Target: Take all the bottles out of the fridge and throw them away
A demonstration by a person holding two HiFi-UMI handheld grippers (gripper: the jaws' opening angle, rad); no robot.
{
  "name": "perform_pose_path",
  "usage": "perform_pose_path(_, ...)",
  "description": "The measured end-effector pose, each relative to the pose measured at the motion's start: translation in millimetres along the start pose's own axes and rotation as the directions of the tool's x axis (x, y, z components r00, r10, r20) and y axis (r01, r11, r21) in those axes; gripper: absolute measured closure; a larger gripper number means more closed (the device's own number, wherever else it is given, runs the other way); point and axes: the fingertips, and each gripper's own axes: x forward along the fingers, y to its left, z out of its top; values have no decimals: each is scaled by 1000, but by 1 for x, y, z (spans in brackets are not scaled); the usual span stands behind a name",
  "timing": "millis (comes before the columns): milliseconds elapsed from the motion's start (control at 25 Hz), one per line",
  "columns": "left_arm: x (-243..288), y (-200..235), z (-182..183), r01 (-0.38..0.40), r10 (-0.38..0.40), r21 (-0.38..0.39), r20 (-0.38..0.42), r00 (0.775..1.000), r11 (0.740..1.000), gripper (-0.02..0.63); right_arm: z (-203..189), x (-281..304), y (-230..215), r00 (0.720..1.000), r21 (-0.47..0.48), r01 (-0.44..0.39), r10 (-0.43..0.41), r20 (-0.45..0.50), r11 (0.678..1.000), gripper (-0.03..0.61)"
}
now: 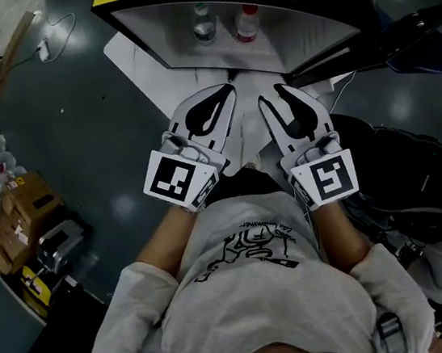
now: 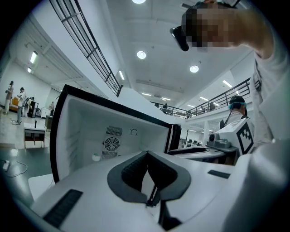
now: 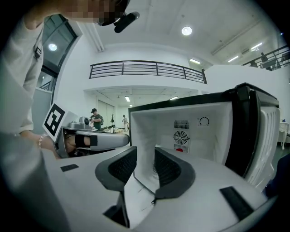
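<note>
You're facing the open fridge [image 1: 168,34], holding both claws side by side and pointing them into it. The left claw [image 1: 230,89] is sitting closed, its pads meeting at the tips with nothing between them. The right claw [image 1: 270,95] is hanging apart, with nothing in its gap. Both bottles are waiting well ahead of the claws, deep inside near the back wall. The clear bottle [image 1: 202,24] is sitting ahead of your left claw, with the red-cap bottle [image 1: 246,23] just beside it on the right. Both are standing upright, caps up, long axis vertical.
</note>
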Motion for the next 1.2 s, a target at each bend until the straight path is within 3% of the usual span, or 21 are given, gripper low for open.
perform_pose_path(760, 26, 39, -23, -38, 38, 14, -24, 999, 999, 598, -25, 39, -27, 999, -6, 27, -27, -35, 1000, 397)
perform_pose_path(1200, 41, 58, -36, -51, 51, 9, -27, 998, 999, 598, -25, 62, -47, 998, -20, 61, -61, 12, 998, 367)
